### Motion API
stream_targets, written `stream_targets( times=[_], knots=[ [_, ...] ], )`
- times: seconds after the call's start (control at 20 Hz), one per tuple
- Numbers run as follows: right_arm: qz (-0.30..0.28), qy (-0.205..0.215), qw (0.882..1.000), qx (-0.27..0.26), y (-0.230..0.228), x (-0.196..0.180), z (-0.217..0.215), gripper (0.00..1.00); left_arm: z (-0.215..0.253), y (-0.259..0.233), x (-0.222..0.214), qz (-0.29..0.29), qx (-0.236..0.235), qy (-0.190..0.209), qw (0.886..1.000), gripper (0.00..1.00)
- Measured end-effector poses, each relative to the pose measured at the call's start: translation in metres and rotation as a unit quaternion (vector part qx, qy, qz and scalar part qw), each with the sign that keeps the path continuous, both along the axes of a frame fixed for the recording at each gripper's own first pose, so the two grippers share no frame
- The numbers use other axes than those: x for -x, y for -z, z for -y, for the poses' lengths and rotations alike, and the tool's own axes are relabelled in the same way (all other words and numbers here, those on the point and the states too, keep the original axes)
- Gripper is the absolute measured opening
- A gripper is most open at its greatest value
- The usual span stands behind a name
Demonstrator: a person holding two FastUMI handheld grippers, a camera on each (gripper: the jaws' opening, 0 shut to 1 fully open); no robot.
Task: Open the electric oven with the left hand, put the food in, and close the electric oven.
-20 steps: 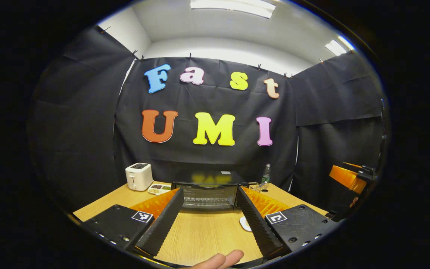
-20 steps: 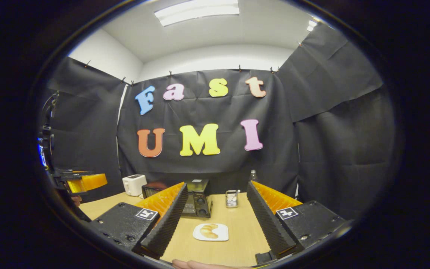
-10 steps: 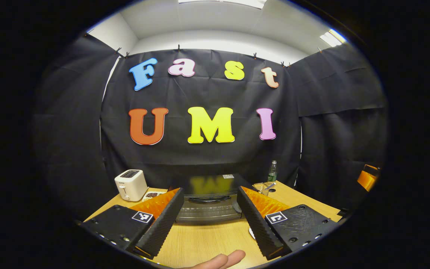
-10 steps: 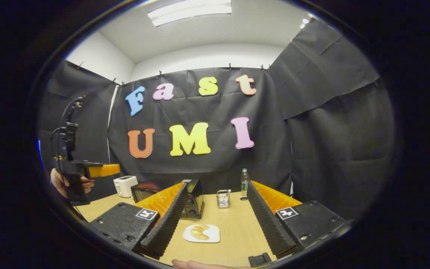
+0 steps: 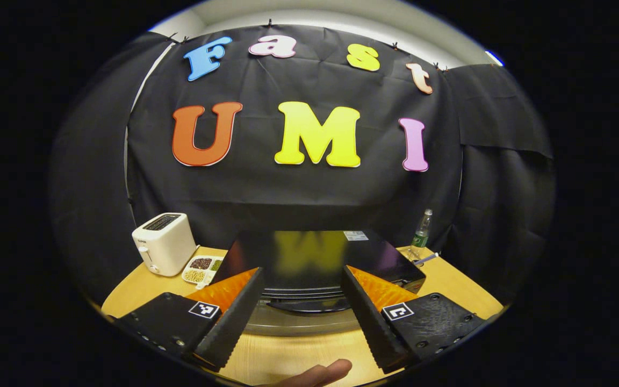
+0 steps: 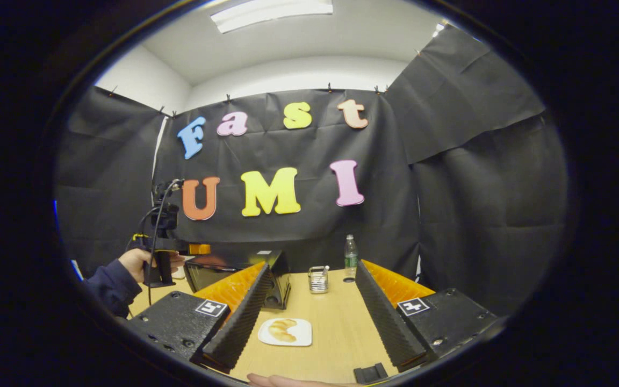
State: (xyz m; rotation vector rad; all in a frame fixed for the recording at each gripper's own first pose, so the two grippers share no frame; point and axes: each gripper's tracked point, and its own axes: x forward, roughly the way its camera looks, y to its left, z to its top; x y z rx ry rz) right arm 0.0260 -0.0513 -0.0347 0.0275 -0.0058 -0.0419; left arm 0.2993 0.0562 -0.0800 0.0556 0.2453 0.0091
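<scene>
Left tongs [image 5: 301, 301]: fingers spread wide, nothing between them but air. Just ahead of the tips sits the electric oven [image 5: 315, 258], black, its glossy top filling the gap between the two fingers; the door handle [image 5: 309, 305] lies just past the fingertips, not touched. Door appears closed. Beyond the left finger, a white toaster [image 5: 163, 243] stands on the table [image 5: 288, 355], with a small divided dish [image 5: 202, 269] of grains beside it. Beyond the right finger, a green-labelled bottle [image 5: 422, 230] near the back wall.

Right tongs [image 6: 309, 317]: fingers also spread, gripping nothing. Between them, low on the table, a white plate [image 6: 299, 337] carrying the food [image 6: 280, 329], a pale croissant-like pastry. Plate lies nearer the left finger, apart from both. Farther ahead, partly behind the left finger, the oven's knob end can be seen; a small wire holder [image 6: 318, 279] and the bottle stand ahead in the gap. Off to the left of these tongs, a person's hand [image 6: 140, 262] in a dark sleeve holds the other tongs up at the oven's front upper edge.
</scene>
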Motion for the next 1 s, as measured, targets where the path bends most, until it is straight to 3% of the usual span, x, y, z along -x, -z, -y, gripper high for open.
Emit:
stream_targets(
  times=[0.3, 0.55, 0.6, 0.65, 1.0],
  knots=[
    [-0.015, 0.004, 1.000, -0.009, 0.012, -0.006, 0.005, 0.97, 0.023, 0.031, -0.024, -0.029, 0.010, 0.016, 0.999, 0.94],
    [-0.024, 0.002, 1.000, -0.011, 0.018, -0.006, 0.006, 0.97, 0.016, 0.047, -0.034, -0.042, -0.023, -0.016, 0.999, 0.96],
    [-0.024, 0.004, 1.000, -0.010, 0.019, -0.006, 0.008, 0.97, 0.017, 0.048, -0.032, -0.043, -0.022, -0.018, 0.999, 0.86],
    [-0.023, 0.007, 1.000, -0.012, 0.020, -0.006, 0.010, 0.97, 0.017, 0.049, -0.029, -0.041, -0.020, -0.015, 0.999, 0.96],
    [-0.023, -0.002, 1.000, -0.013, 0.015, 0.015, 0.004, 0.95, 0.025, 0.052, -0.008, -0.025, 0.001, -0.005, 1.000, 0.96]
  ],
)
